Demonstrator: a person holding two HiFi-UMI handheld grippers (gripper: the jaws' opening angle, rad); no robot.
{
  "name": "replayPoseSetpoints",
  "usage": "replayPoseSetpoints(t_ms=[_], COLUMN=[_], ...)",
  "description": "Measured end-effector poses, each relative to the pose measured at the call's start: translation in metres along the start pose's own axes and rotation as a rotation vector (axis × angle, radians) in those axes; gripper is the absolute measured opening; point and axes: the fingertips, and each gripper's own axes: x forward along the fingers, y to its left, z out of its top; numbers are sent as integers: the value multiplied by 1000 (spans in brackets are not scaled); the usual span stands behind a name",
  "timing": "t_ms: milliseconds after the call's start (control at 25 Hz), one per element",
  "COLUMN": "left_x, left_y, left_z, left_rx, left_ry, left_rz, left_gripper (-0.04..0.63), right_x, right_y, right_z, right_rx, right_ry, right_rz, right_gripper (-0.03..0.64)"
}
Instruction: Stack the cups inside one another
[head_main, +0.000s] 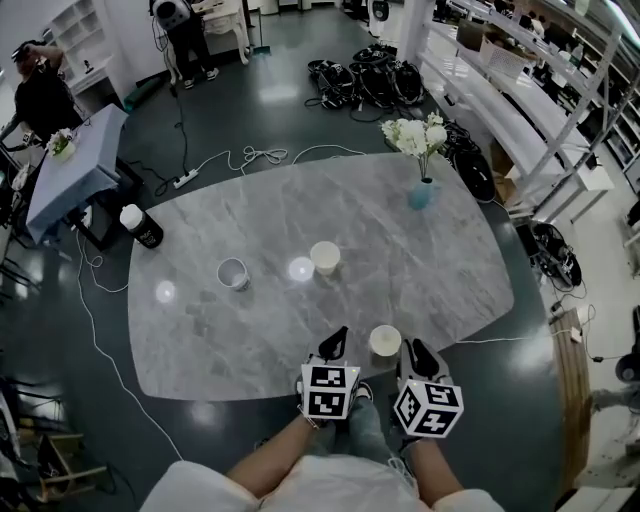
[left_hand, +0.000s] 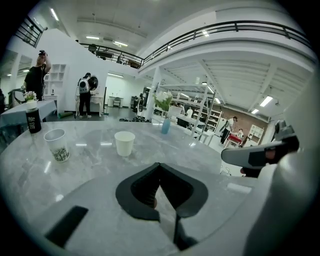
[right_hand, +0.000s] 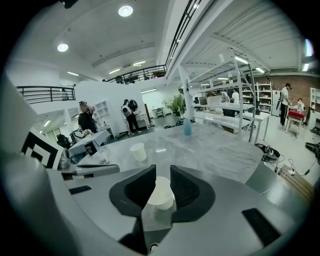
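Three cups stand on the grey marble table (head_main: 430, 280). A patterned clear cup (head_main: 232, 272) (left_hand: 56, 145) is at the left, a cream paper cup (head_main: 324, 257) (left_hand: 124, 143) (right_hand: 138, 151) in the middle. A third cream cup (head_main: 385, 341) (right_hand: 161, 192) stands upright near the front edge, between my two grippers. My right gripper (head_main: 415, 350) (right_hand: 161, 170) is just right of it, jaws a little apart, and the cup shows in the gap. I cannot tell whether the pads touch it. My left gripper (head_main: 338, 338) (left_hand: 160, 167) is left of that cup, shut and empty.
A black bottle with a white cap (head_main: 141, 226) stands at the table's far left. A blue vase of white flowers (head_main: 421, 192) is at the far right. Cables lie on the floor beyond the table, and a cloth-covered side table (head_main: 70, 170) is at the left.
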Motion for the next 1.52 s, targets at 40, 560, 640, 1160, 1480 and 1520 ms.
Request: replayPoseSetpoints(t_ms=[40, 560, 640, 1160, 1480, 1520], left_x=[0, 6, 6, 21, 23, 23], left_y=[0, -1, 1, 16, 25, 26], left_z=[-5, -57, -65, -93, -106, -106], left_rx=[1, -6, -11, -51, -57, -57], left_ry=[15, 125, 140, 165, 192, 194], left_rz=[-1, -1, 8, 66, 81, 82], left_gripper=[-3, -3, -3, -3, -3, -3], right_x=[-1, -1, 2, 40, 58, 60], right_y=[-1, -1, 0, 4, 11, 10], right_z=[-5, -61, -68, -101, -108, -109], right_rx=[6, 45, 45, -2, -57, -59], right_ry=[8, 104, 121, 195, 203, 203], right_rz=[-2, 15, 23, 90, 109, 107], right_gripper=[51, 118, 131, 198, 221, 222])
